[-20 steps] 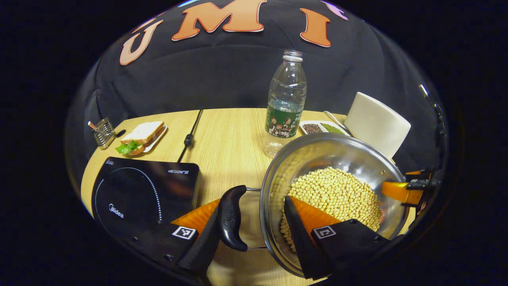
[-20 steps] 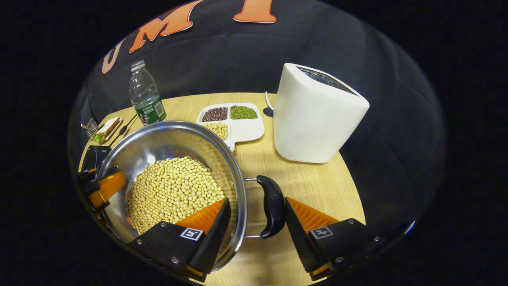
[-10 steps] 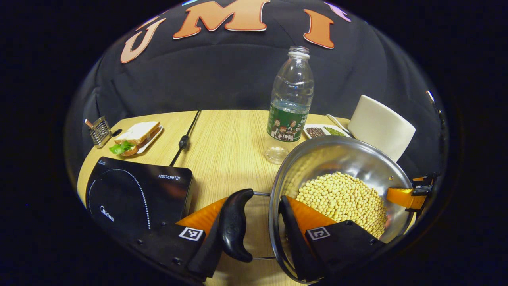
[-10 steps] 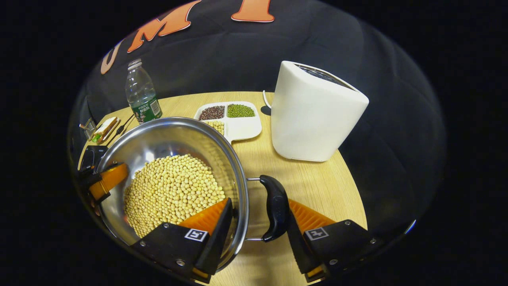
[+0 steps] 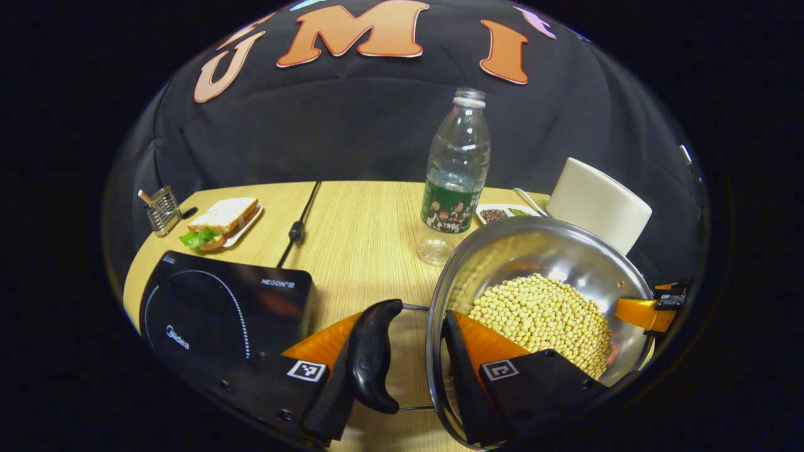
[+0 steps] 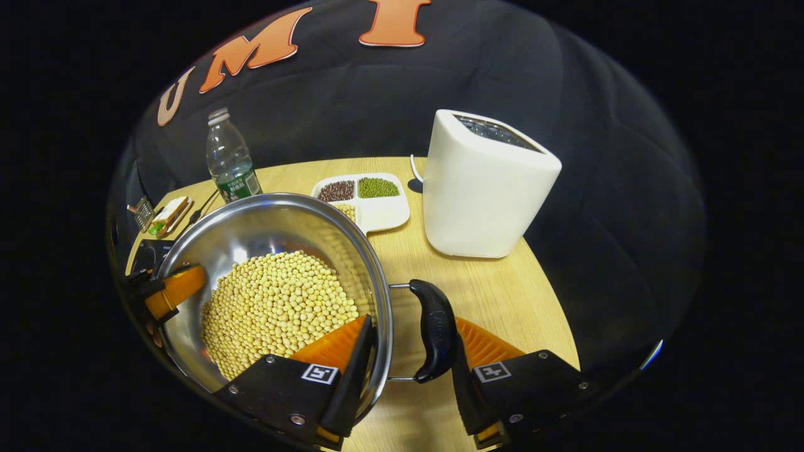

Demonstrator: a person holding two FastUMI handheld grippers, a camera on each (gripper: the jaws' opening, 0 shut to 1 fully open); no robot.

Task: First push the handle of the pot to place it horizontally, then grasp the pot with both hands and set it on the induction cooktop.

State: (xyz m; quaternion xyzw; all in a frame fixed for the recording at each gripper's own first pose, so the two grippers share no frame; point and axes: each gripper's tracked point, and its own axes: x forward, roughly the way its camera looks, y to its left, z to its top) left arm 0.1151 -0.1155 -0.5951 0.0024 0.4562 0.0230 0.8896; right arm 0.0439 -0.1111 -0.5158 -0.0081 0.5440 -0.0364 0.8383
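A clear water bottle (image 5: pixel 456 172) stands upright near the middle of the wooden table (image 5: pixel 358 220). Left of the bottle, a black cable (image 5: pixel 300 221) runs across the table toward the back edge. Further left of it lies a sandwich (image 5: pixel 221 220) on a small plate, with a little wire holder (image 5: pixel 162 209) beside that. Right of the bottle sits a divided white tray (image 6: pixel 370 198) of beans, and beyond the tray a tall white toaster (image 6: pixel 483 185).

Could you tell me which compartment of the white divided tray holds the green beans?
The far right compartment of the tray; dark reddish beans sit left of it, yellow ones nearer.
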